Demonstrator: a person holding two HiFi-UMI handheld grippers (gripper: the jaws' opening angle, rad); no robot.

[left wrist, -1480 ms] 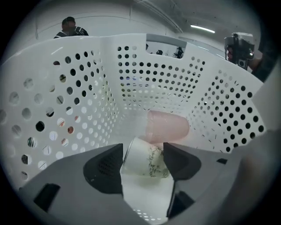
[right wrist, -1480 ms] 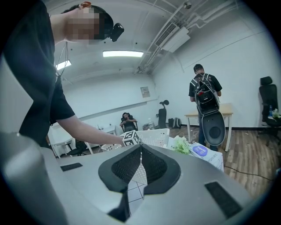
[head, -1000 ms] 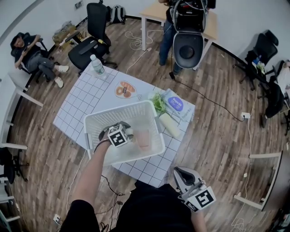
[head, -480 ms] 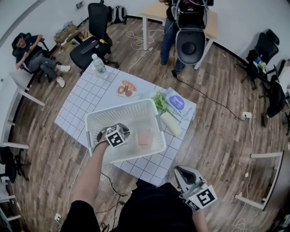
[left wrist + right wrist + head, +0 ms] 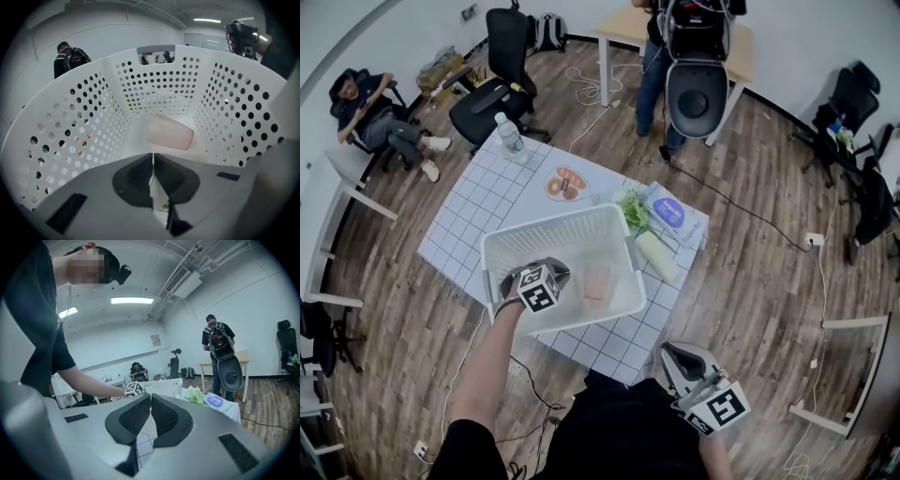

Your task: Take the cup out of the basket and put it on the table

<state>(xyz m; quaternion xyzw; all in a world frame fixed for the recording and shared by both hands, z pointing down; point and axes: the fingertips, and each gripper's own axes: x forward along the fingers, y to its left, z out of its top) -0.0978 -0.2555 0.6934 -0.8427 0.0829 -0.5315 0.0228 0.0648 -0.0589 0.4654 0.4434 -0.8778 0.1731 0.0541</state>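
Observation:
A pale pink cup [image 5: 597, 281] lies on its side on the floor of the white perforated basket [image 5: 553, 228], which stands on the checked table [image 5: 478, 216]. My left gripper [image 5: 555, 278] is down inside the basket, left of the cup. In the left gripper view the cup [image 5: 169, 132] lies just beyond the left gripper [image 5: 153, 155], untouched; the jaws are closing and meet with nothing between them. My right gripper [image 5: 670, 352] hangs below the table's near corner, away from the basket. In its own view the right gripper [image 5: 150, 397] is shut and empty.
A water bottle [image 5: 510, 134], a plate of food [image 5: 563, 184], leafy greens [image 5: 630, 211], a blue-labelled packet [image 5: 668, 213] and a pale long vegetable [image 5: 656, 255] lie on the table behind and right of the basket. Office chairs, a seated person and a standing person surround the table.
My left gripper has drawn back slightly to the left inside the basket. The cup lies where it was. The right gripper has stayed put.

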